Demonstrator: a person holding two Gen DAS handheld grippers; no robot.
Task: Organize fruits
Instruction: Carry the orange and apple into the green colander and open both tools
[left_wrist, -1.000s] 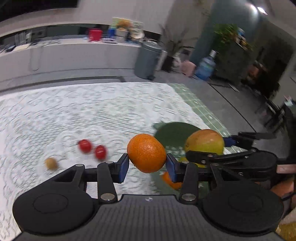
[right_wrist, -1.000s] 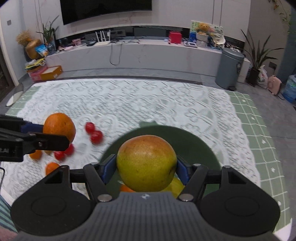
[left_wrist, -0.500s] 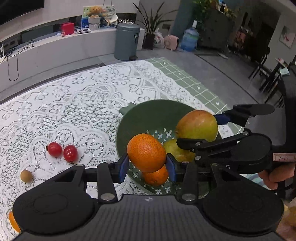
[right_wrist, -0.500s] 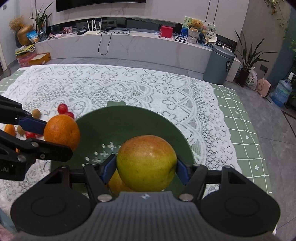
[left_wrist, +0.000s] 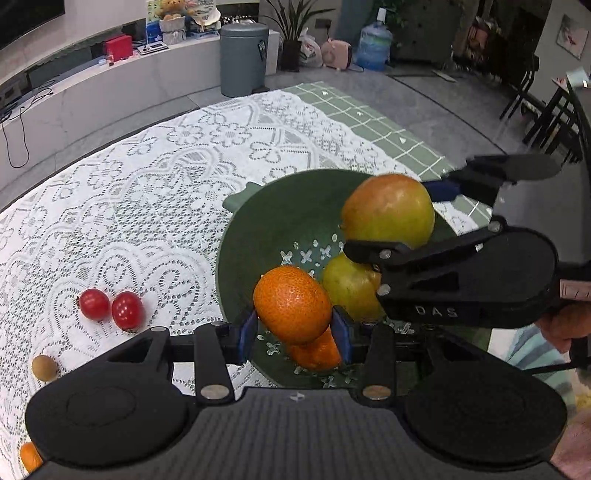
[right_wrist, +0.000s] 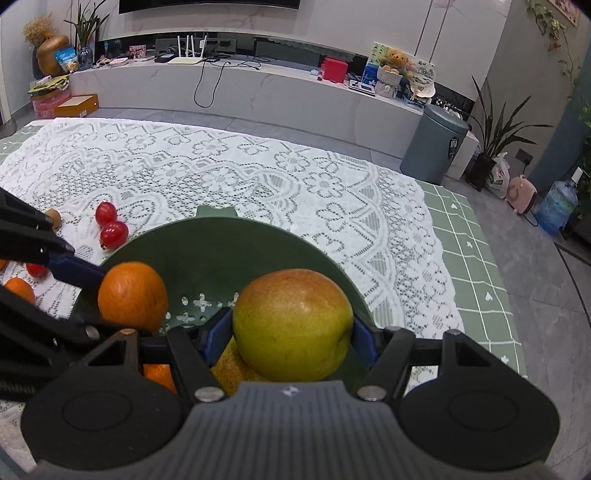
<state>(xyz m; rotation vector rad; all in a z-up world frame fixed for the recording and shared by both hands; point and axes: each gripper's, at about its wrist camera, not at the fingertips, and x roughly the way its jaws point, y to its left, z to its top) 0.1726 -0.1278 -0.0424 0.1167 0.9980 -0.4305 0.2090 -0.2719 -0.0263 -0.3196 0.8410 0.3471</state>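
My left gripper (left_wrist: 293, 332) is shut on an orange (left_wrist: 291, 303) and holds it over the near left part of a dark green perforated bowl (left_wrist: 280, 221). My right gripper (right_wrist: 291, 338) is shut on a large yellow-red mango (right_wrist: 291, 325), hanging over the same bowl (right_wrist: 221, 251). Inside the bowl lie a yellow-green fruit (left_wrist: 347, 288) and a small orange (left_wrist: 317, 352), partly hidden under the held fruit. From the right wrist view the left gripper's orange (right_wrist: 132, 297) hangs at the bowl's left rim.
On the white lace cloth (left_wrist: 147, 184) left of the bowl lie two red cherry tomatoes (left_wrist: 110, 306), a small brown fruit (left_wrist: 44, 367) and a small orange (left_wrist: 29, 456) at the edge. More small fruit (right_wrist: 18, 290) lies behind the left gripper. A hand (left_wrist: 565, 325) grips the right tool.
Both grippers have come over the green bowl and sunk toward it, the left one moving right with its orange. The bowl now fills more of both views. Grips unchanged.
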